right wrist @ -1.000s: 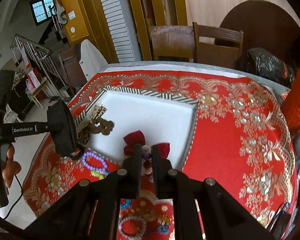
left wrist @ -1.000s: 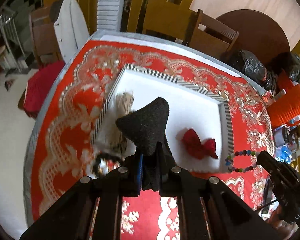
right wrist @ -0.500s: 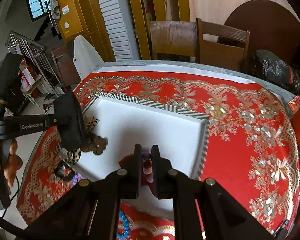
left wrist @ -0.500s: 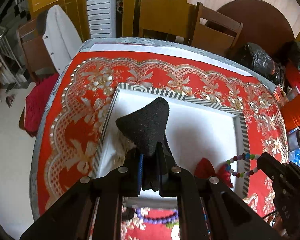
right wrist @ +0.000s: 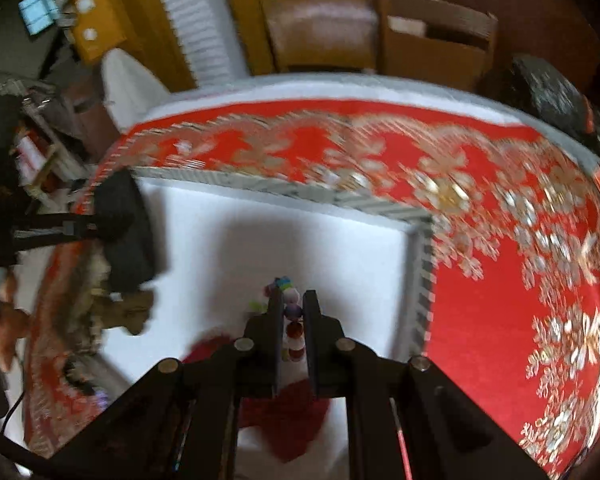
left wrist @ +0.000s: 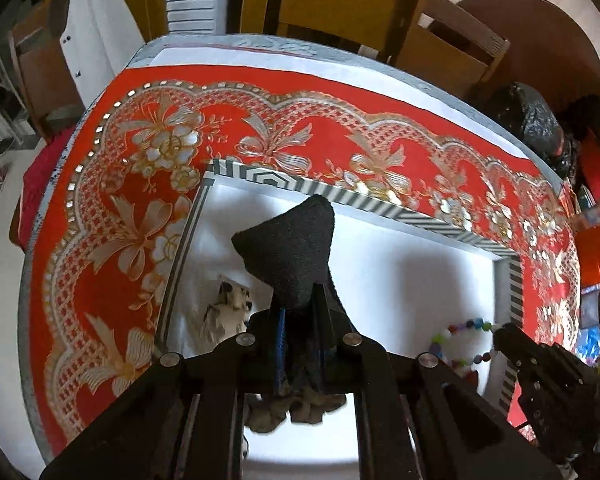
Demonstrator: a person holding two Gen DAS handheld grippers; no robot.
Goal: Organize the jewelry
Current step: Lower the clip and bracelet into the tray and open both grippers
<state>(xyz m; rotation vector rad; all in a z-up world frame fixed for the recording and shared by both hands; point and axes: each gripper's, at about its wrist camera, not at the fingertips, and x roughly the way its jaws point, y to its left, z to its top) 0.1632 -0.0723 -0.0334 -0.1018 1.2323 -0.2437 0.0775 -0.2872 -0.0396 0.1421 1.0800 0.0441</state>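
My left gripper [left wrist: 300, 304] is shut on a black felt piece [left wrist: 288, 256]. Brown discs [left wrist: 296, 412] dangle under it, above the left part of the white tray [left wrist: 340, 196] with the striped rim. An earring card [left wrist: 228, 308] lies in the tray just left of the fingers. My right gripper [right wrist: 293, 300] is shut on a string of coloured beads [right wrist: 292, 312]. It hangs low over the tray [right wrist: 422, 264], with a red bow [right wrist: 284, 412] beneath it. In the left wrist view the beads [left wrist: 460, 336] hang from the right gripper [left wrist: 504, 332]. The black piece [right wrist: 124, 236] shows at the left of the right wrist view.
A red and gold cloth [left wrist: 140, 216] covers the round table. Wooden chairs [left wrist: 440, 44] stand past its far edge and black bags [left wrist: 532, 116] sit at the right. A hand [right wrist: 4, 320] holds the left gripper's handle. Blurred bracelets [right wrist: 76, 380] lie on the cloth, lower left.
Both grippers have moved forward over the tray and come down, still holding their loads. The red bow has slid from ahead of the right fingers to underneath them.
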